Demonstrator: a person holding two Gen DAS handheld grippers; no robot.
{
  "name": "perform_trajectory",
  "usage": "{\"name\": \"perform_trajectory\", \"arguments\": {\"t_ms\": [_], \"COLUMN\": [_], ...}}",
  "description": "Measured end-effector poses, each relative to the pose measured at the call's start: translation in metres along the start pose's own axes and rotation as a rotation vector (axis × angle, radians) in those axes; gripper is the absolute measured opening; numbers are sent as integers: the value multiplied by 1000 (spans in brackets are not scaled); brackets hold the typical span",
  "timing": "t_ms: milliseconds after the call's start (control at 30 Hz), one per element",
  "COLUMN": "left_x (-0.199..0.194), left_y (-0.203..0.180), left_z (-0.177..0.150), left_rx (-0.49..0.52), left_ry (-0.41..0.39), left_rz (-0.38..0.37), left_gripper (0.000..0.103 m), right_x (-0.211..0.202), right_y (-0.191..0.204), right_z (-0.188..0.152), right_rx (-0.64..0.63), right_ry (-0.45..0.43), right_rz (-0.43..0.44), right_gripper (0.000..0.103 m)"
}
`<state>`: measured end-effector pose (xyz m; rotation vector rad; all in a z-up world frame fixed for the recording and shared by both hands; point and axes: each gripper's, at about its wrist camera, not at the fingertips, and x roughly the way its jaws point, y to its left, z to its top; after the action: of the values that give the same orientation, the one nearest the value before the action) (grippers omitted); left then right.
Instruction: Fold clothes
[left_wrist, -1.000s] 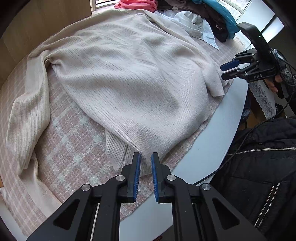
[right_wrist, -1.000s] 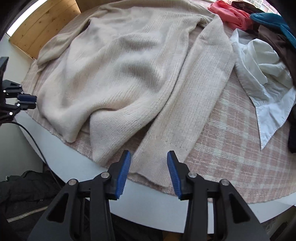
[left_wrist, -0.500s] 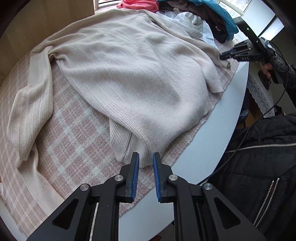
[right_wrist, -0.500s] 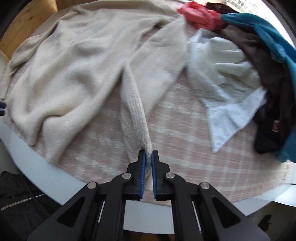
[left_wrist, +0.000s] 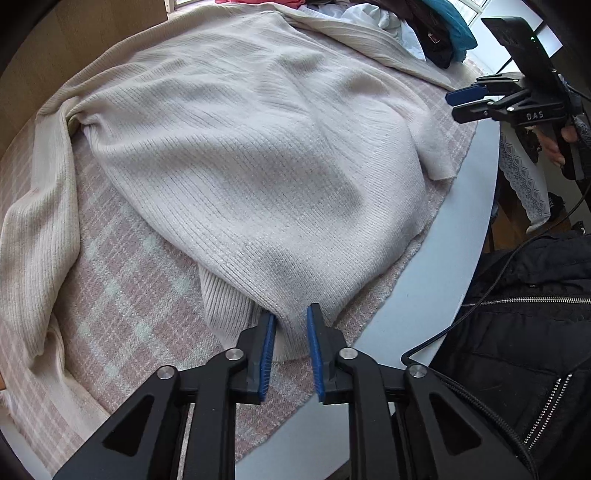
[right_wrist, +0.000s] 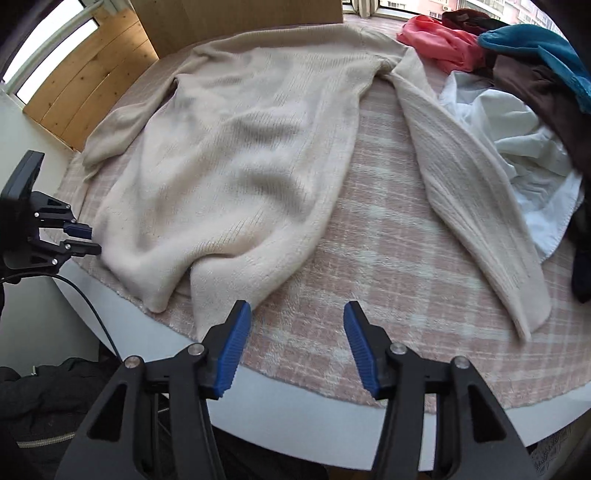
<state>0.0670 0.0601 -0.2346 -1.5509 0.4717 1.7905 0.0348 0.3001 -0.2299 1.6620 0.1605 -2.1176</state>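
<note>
**A:** Now, left tongs (left_wrist: 291, 312) first. What do you read?

**B:** Pointing steeply down at the near hem of the cream sweater (left_wrist: 258, 147). Blue pads stand a narrow gap apart and have just been closing. The ribbed hem shows in the gap. Whether the pads actually pinch it, I cannot tell; the hem lies flat, not lifted.

**A:** Right tongs (right_wrist: 297, 306)?

**B:** Released. Jaws stand well apart, have just been opening, nothing between them. Under the gap is only the pink plaid mat (right_wrist: 388, 236). A corner of the sweater's hem lies just beside the left-hand pad.

**A:** Sweater position?

**B:** Spread on the mat on the round white worktop (left_wrist: 436, 258), collar end far, hem at the near edge. Body is rumpled. One sleeve (right_wrist: 469, 206) lies straight and angled out from the body, cuff near the mat's near edge, apart from the right tongs. The other sleeve (left_wrist: 37, 221) trails down the opposite side.

**A:** Surroundings?

**B:** Heap of clothes at the far right: white shirt (right_wrist: 524, 147) touching the straight sleeve, coral garment (right_wrist: 439, 40), brown garment (right_wrist: 528, 81), teal garment (right_wrist: 535, 44). A person's black zipped jacket (left_wrist: 517, 332) is at the worktop's edge, with a black cable (left_wrist: 480, 295) across it.
</note>
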Motion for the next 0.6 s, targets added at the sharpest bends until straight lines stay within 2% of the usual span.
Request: {"name": "perform_trajectory", "arguments": {"t_ms": [67,133,167,200,233,300,433,533,600], "left_x": [-2,-5,-7,-9,-11,-17,-43,-66,-75], "left_y": [4,8,8,9,11,17,37,63,88], "left_z": [0,-2,-2,-3,-4,-6,-7,2,15], "left_rx": [-19,-31,-36,-41,-50,-82,-173,-224,-250], "left_ry": [-4,-14,-20,-27,-36,-60,-141,-209,-236], "left_rz": [-16,-30,-36,-39,-39,-56,-96,-108,-92], "left_gripper": [6,4,4,4,4,3,3,3,3], "right_x": [14,19,20,20,22,18,-17,-41,-41], "right_y": [1,3,3,4,3,-3,-16,-40,-60], "right_z": [3,3,4,6,8,13,32,65,95], "right_rx": [25,47,52,55,62,86,91,138,176], "right_ry": [9,-10,-20,-30,-14,-14,-93,-155,-175], "right_rz": [69,186,222,253,257,279,276,296,258], "right_gripper": [52,52,47,21,3,4,4,4,4]}}
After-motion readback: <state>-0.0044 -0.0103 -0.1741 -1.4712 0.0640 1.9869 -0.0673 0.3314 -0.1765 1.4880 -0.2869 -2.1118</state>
